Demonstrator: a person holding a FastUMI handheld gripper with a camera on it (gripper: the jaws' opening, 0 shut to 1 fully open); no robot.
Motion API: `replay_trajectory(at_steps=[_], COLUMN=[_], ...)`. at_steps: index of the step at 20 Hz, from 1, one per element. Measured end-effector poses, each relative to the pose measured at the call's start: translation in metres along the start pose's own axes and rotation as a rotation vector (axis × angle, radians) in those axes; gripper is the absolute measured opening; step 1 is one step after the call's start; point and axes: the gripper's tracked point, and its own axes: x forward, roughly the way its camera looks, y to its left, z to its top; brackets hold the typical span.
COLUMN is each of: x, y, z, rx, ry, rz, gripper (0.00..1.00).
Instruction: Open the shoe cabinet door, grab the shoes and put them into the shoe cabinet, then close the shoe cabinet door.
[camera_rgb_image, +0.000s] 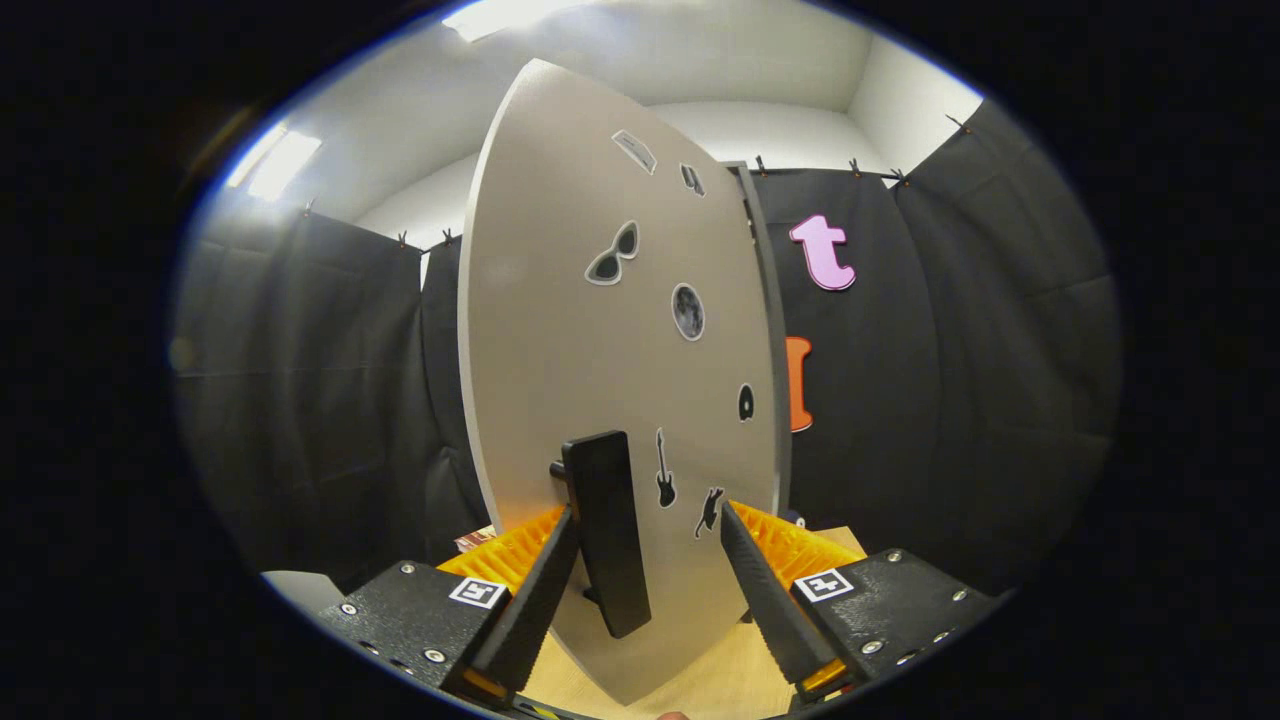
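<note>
The shoe cabinet door (560, 330) is a pale grey panel with several small stickers, standing upright right in front of me. Its far side meets the cabinet frame (768, 330) and its near side is angled toward me. A black bar handle (605, 530) is mounted low on the door. My gripper (648, 515) is open, with the handle between its fingers. The handle lies close against one finger (540, 590), while the other finger (765, 590) stands well apart from it. I see no shoes.
A light wooden surface (700, 685) lies under the door and the fingers. A small reddish-brown object (473, 541) peeks out low beside the door's near side. Black cloth walls enclose the booth on both sides, close behind the cabinet.
</note>
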Motion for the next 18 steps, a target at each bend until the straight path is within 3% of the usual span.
replay_trajectory(at_steps=[8,13,18], x=[0.055,0.096,0.129], y=[0.048,0.076,0.099], z=[-0.006,-0.008,-0.009], rx=[-0.028,-0.042,-0.047], ry=[0.010,0.012,0.005], rz=[0.045,0.023,-0.051], gripper=[0.95,0.95,0.95])
